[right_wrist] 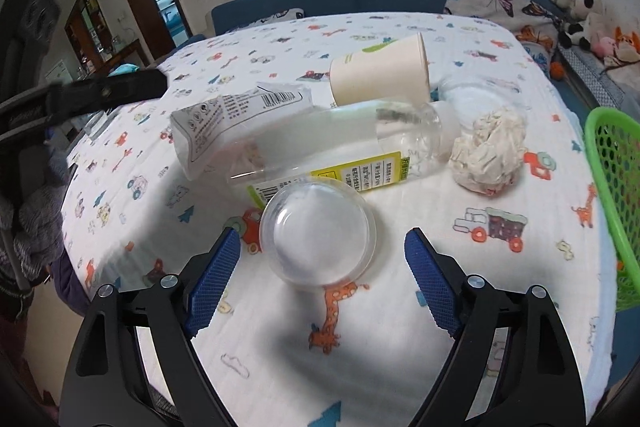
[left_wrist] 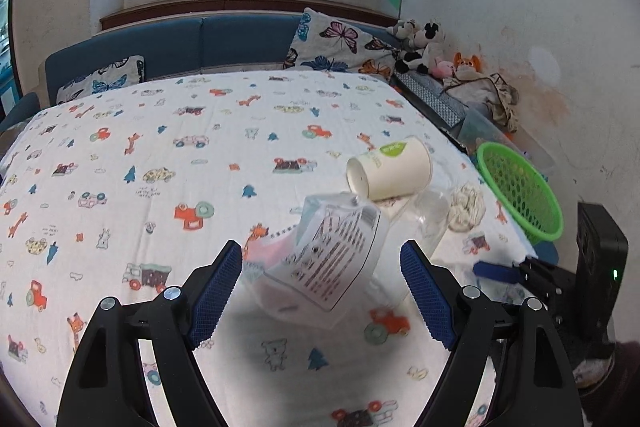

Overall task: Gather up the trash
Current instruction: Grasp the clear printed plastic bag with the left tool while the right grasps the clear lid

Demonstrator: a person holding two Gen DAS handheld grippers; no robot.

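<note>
Trash lies in a heap on the patterned tablecloth (right_wrist: pixel 400 327). A clear plastic wrapper with a printed label (left_wrist: pixel 332 263) lies just ahead of my open left gripper (left_wrist: pixel 322 263), between its blue pads. It also shows in the right wrist view (right_wrist: pixel 224 123). A paper cup (left_wrist: pixel 390 169) (right_wrist: pixel 380 75) lies on its side. A clear bottle with a yellow label (right_wrist: pixel 360 151) lies beside a crumpled paper ball (right_wrist: pixel 488 155) (left_wrist: pixel 466 207). A clear round lid (right_wrist: pixel 318 233) sits just ahead of my open, empty right gripper (right_wrist: pixel 322 259). A green mesh basket (left_wrist: pixel 520 187) (right_wrist: pixel 616 203) stands at the table's right edge.
A blue sofa (left_wrist: pixel 200 43) with butterfly cushions (left_wrist: pixel 340 45) runs behind the table. Stuffed toys (left_wrist: pixel 424 47) and clutter lie at the right wall. The right gripper's body (left_wrist: pixel 560 279) shows in the left wrist view; the left gripper's finger (right_wrist: pixel 112 93) shows in the right one.
</note>
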